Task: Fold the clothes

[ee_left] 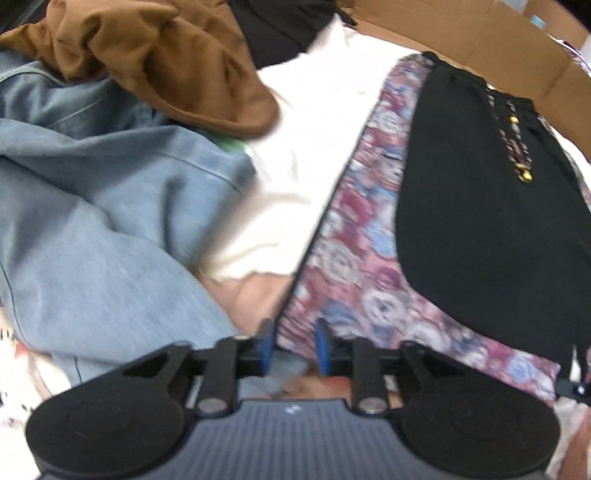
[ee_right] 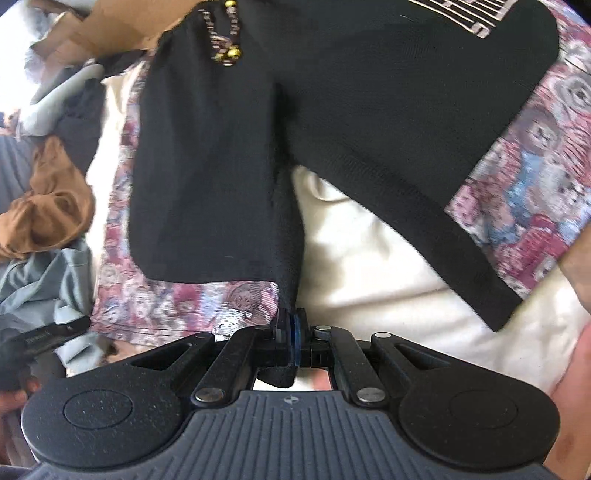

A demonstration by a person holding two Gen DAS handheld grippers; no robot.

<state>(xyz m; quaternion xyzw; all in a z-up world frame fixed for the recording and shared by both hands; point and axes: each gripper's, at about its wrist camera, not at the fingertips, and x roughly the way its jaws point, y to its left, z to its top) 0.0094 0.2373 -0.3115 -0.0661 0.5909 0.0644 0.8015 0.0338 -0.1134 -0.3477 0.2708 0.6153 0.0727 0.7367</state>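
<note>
Garment in hand is the patterned top: black front panel, floral pink/blue knit sides, bead trim at the neck. We take it as the landmark. It lies spread over the white sheet, which looks like bedding rather than a tabletop, though we can't tell what is underneath.

Left of the top: denim garment, big and crumpled, likely the heaviest and stiffest piece here. Beyond that, further from us, the brown garment, bunched up and soft. Behind the top: cardboard box.

Handling, our judgement: the top is light, limp knit with no stiffness. It will drape and sag from any single pinch point, so it needs two holds on edges or corners. The black panel is smooth and may slip over the knit layer. The bead trim is the fragile bit; we keep off it.

Right gripper: jaws closed, pinching the black hem edge at the top's near border, fabric visible between the pads. Good hold, at a seam.

Left gripper: jaws apart, sitting at the top's near-left floral edge, fabric running into the gap, not clamped. We'd close there on the dark edge binding, thickest layer, least likely to slip.
</note>
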